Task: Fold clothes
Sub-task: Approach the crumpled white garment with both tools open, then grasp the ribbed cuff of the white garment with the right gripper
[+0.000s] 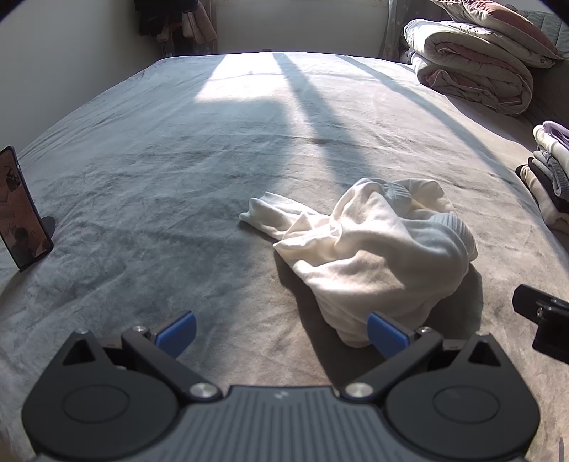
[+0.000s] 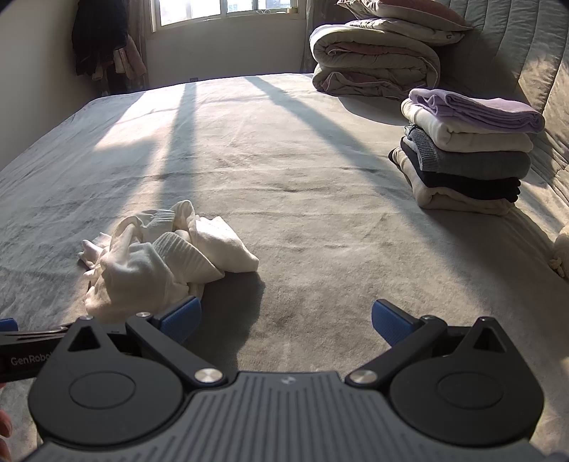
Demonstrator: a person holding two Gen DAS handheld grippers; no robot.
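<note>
Ahead of the left gripper [image 1: 281,334], spread wide and empty, a crumpled white garment [image 1: 370,256] is seen on the bed [image 1: 142,170], awaiting flattening. From the right gripper [image 2: 286,321], likewise released, it is seen lying front-left, the folded stack [image 2: 466,152] set aside.

Ahead of your fingers it's all grey bedspread [image 2: 284,170], striped with sunlight and long shadows from the window [image 2: 227,9] on the far wall. Rolled duvet [image 2: 373,60] sits far right, dark clothes hanging [image 2: 99,35] in the far-left corner, padded headboard [image 2: 526,57] along your right.
</note>
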